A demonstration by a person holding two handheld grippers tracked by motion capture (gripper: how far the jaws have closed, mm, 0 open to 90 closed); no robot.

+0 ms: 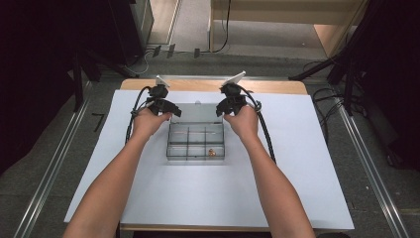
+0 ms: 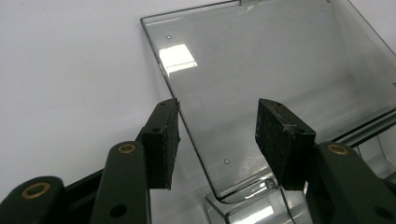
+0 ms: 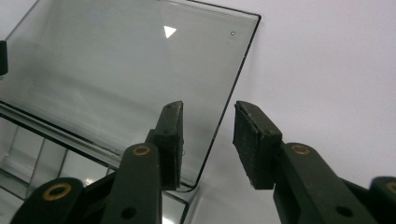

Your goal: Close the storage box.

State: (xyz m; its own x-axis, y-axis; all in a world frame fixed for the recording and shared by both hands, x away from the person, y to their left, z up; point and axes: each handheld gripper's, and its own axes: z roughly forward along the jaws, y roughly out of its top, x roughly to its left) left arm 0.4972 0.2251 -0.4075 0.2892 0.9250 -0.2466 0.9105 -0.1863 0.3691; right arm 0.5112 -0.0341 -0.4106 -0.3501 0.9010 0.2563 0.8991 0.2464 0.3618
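A clear plastic compartment box (image 1: 195, 141) sits mid-table with its lid (image 1: 195, 111) folded back behind it. A small brown item (image 1: 212, 152) lies in the front right compartment. My left gripper (image 1: 166, 111) is at the lid's left edge. In the left gripper view the left gripper (image 2: 219, 106) is open, its jaws straddling the edge of the lid (image 2: 261, 60) without pressing on it. My right gripper (image 1: 223, 110) is at the lid's right edge. There the right gripper (image 3: 208, 108) is open too, with the lid (image 3: 116, 70) edge between its pads.
The box rests on a white sheet (image 1: 297, 173) covering the table, with wide bare room in front and to both sides. Black cables (image 1: 267, 139) trail from the grippers along the forearms. Metal floor rails (image 1: 366, 163) run beside the table.
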